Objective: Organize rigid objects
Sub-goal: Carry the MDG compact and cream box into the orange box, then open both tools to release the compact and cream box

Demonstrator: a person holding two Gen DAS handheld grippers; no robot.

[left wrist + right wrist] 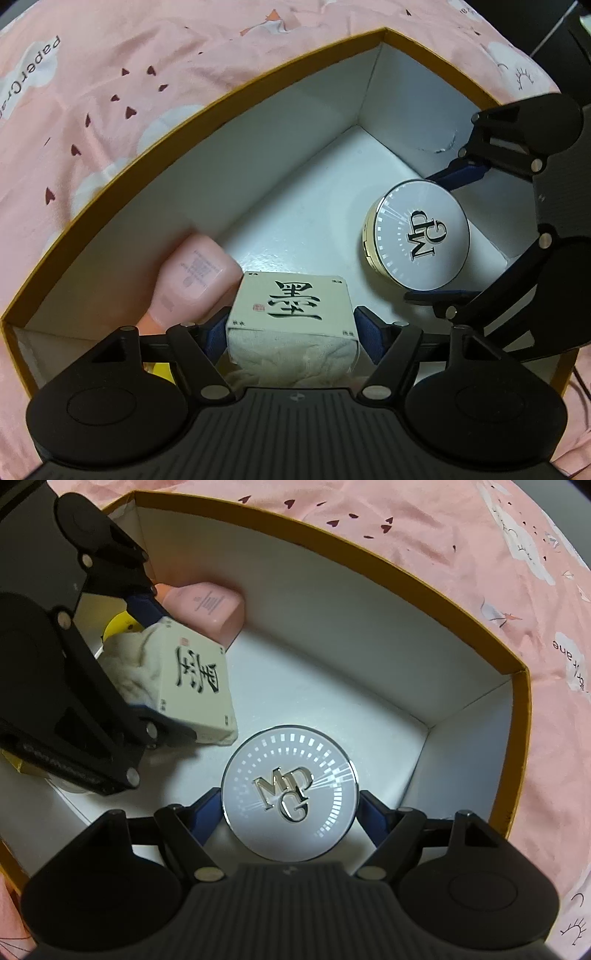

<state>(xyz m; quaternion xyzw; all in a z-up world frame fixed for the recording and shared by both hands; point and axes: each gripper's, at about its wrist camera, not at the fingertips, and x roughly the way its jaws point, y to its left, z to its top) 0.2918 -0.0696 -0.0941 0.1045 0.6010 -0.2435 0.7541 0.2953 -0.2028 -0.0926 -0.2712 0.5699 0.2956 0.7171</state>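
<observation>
Left wrist view: left tool (pixel 291 328) lowered into orange-rimmed box (pixel 110 177) on pink bedspread (pixel 92 74), blue pads flanking cream ink box (pixel 291 295), contact uncertain, likely just released beside pink bottle (pixel 192 273) near box wall. Right tool (pixel 291 812) pinching round silver compact (pixel 290 794) by its rim, low over box floor toward far corner, apart from ink box for tidy spacing.

A pink printed bedsheet (pixel 155 92) carries one open cardboard box (pixel 207 107) with a mustard rim, filling the view from nine to four o'clock.
</observation>
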